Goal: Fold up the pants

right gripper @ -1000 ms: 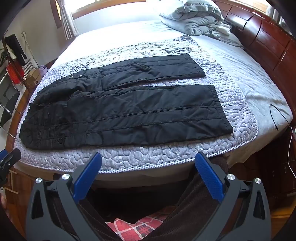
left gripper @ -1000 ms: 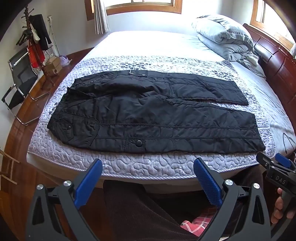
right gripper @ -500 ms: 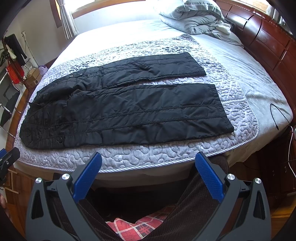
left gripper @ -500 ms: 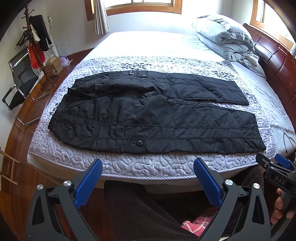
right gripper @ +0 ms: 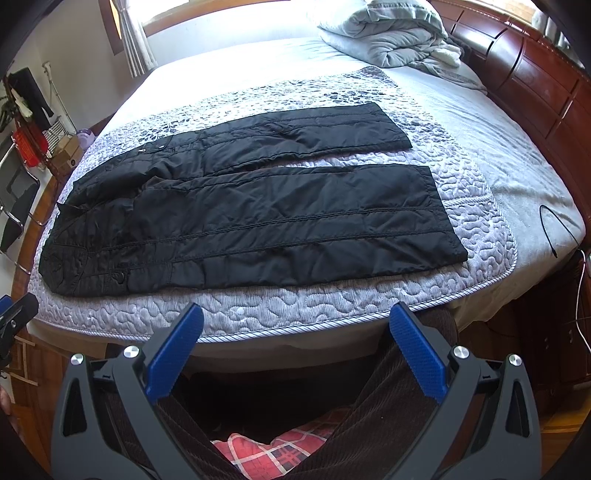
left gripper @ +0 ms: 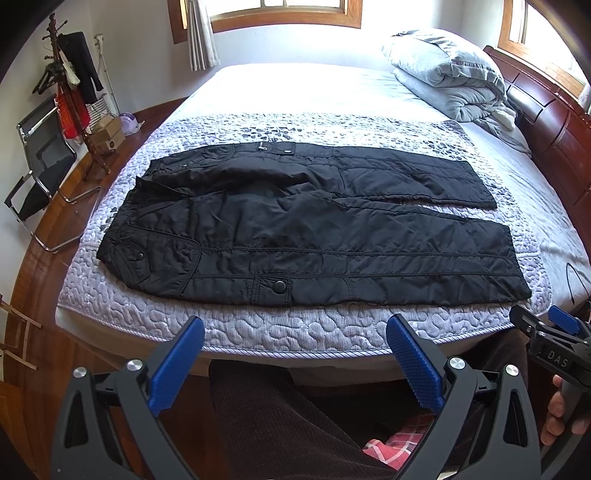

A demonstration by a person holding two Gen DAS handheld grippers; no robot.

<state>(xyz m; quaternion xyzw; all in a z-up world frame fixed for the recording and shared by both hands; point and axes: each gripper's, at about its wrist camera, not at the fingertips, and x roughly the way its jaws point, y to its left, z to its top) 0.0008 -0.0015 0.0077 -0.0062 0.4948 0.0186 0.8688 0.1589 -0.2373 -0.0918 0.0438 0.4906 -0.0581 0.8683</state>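
Note:
Black quilted pants [left gripper: 310,229] [right gripper: 251,210] lie spread flat on the bed, waist to the left, both legs running right with a narrow gap between them. My left gripper [left gripper: 295,332] hangs open below the bed's near edge, short of the pants, nothing between its blue pads. My right gripper [right gripper: 295,319] is open too, likewise below the near edge. In the left wrist view the right gripper [left gripper: 546,325] shows at the far right, held by a hand.
A patterned quilted cover [left gripper: 295,332] [right gripper: 332,306] lies under the pants. A folded grey duvet [left gripper: 450,77] [right gripper: 388,33] sits at the head. A wooden headboard [right gripper: 532,77] runs along the right. A chair [left gripper: 40,162] and coat rack [left gripper: 70,92] stand at left. A black cable [right gripper: 557,229] lies at the bed's right edge.
Both views have crept slightly closer to the bed. The pants have not moved and both grippers stay open.

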